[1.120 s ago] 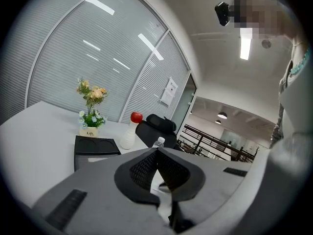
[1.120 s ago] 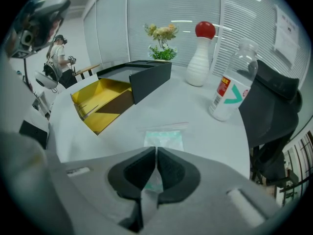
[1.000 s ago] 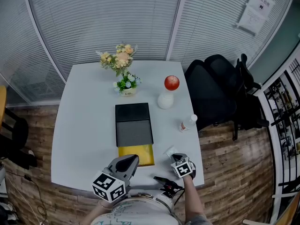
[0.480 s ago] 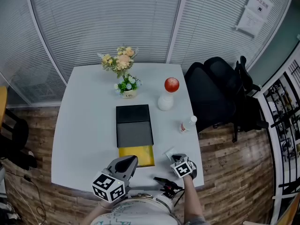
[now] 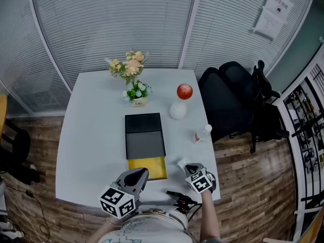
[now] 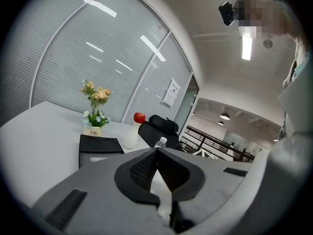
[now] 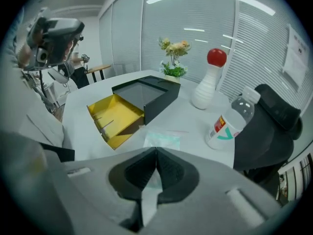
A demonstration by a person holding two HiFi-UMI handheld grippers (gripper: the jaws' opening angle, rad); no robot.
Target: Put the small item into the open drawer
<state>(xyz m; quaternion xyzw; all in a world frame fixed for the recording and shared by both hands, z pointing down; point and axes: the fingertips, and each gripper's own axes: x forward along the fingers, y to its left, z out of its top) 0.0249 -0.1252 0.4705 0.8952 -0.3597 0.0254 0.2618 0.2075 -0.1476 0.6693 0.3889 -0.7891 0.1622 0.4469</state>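
Pinching thin clear packet (image 7: 164,141), rectangular yellow drawer (image 7: 113,117)

The left gripper (image 5: 142,173) is held low and close in front of the body, pointing almost level, its 2 jaws closed tip to tip. The right gripper (image 5: 187,167) is out to the right side and tilts steeply downward, with the forearm (image 5: 208,221) reaching up to it from the body; its jaws are pressed together, pinching the edge of a thin clear bag (image 7: 164,140)
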